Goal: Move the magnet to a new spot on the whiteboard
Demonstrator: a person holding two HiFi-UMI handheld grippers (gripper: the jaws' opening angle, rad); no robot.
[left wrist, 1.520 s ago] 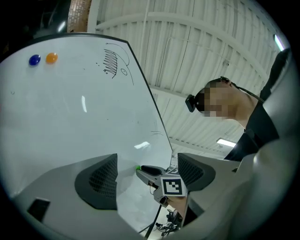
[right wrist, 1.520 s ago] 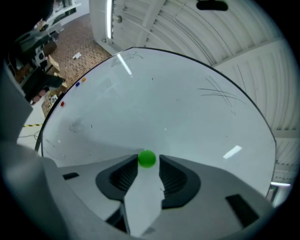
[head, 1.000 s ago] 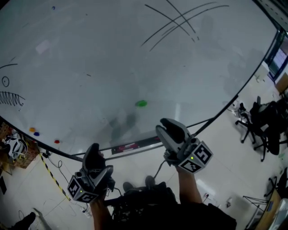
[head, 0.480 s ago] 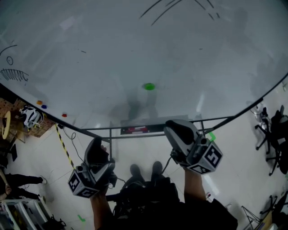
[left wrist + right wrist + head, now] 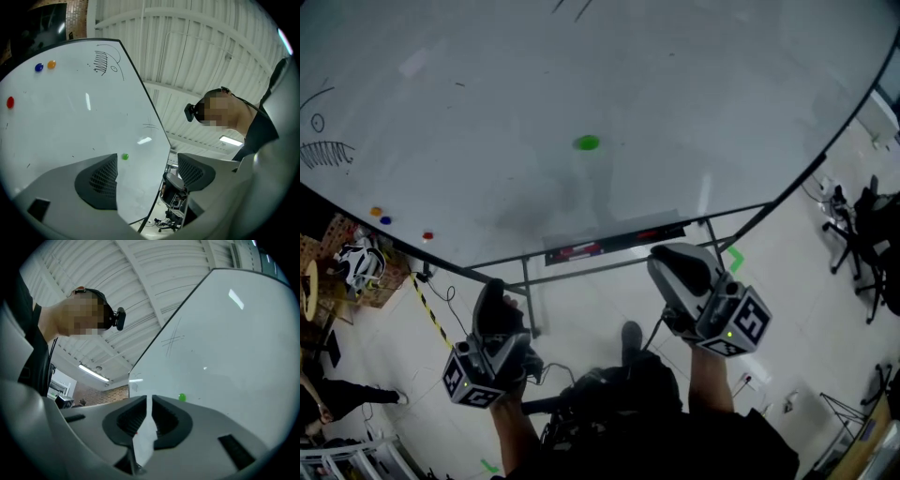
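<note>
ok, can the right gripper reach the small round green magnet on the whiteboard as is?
Probably not yet: nothing blocks the way, but the right gripper hangs short of the green magnet, jaws just closing on nothing.

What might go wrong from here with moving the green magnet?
The right gripper has just been closing on nothing, its jaws at a narrow slit; unless reopened, they could push the small round green magnet across the white whiteboard instead of gripping it. The magnet is far from that gripper, so the reach may miss.
</note>
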